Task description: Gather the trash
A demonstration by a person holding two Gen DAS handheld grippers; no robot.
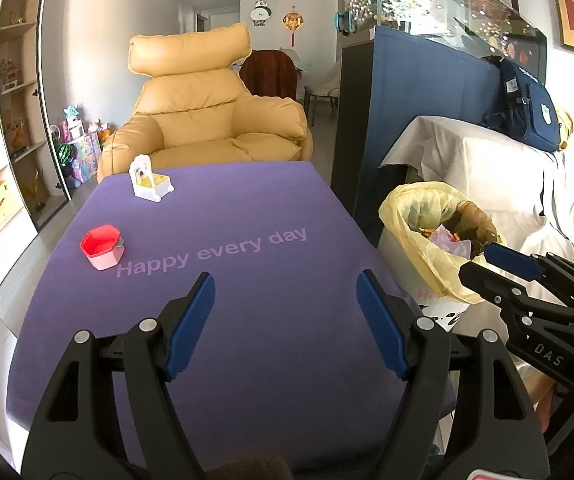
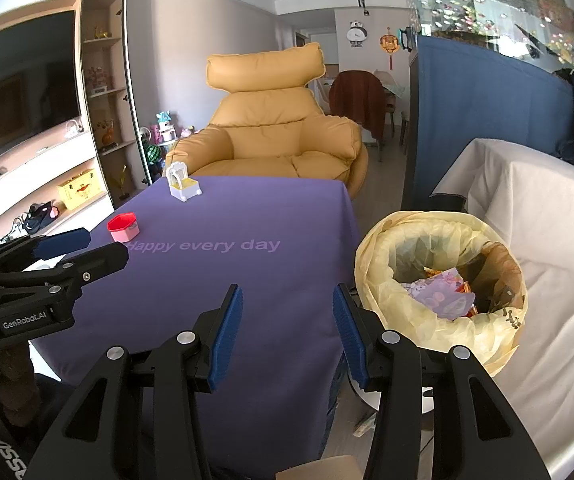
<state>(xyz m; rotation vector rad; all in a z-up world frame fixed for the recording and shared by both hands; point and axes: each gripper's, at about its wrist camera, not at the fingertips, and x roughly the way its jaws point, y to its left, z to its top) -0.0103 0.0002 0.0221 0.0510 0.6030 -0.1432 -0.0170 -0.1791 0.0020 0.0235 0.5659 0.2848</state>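
Observation:
A bin lined with a yellow bag (image 2: pixel 439 280) stands just right of the purple-clothed table (image 2: pixel 247 280); wrappers and purple paper (image 2: pixel 443 294) lie inside it. In the left wrist view the bin (image 1: pixel 435 236) shows at the table's right side. My left gripper (image 1: pixel 285 320) hovers open over the table's near half, nothing between its blue pads. My right gripper (image 2: pixel 287 330) stands open above the table's right edge, beside the bin, also empty. Each gripper shows in the other's view: the right one (image 1: pixel 527 280) and the left one (image 2: pixel 71 252).
A small pink box with a red lid (image 1: pixel 103 248) and a white-and-yellow toy (image 1: pixel 149 180) sit on the table's far left. A tan armchair (image 1: pixel 207 112) stands behind the table. A white-draped sofa (image 2: pixel 535 240) and a blue-covered fish tank cabinet (image 2: pixel 487 120) lie to the right.

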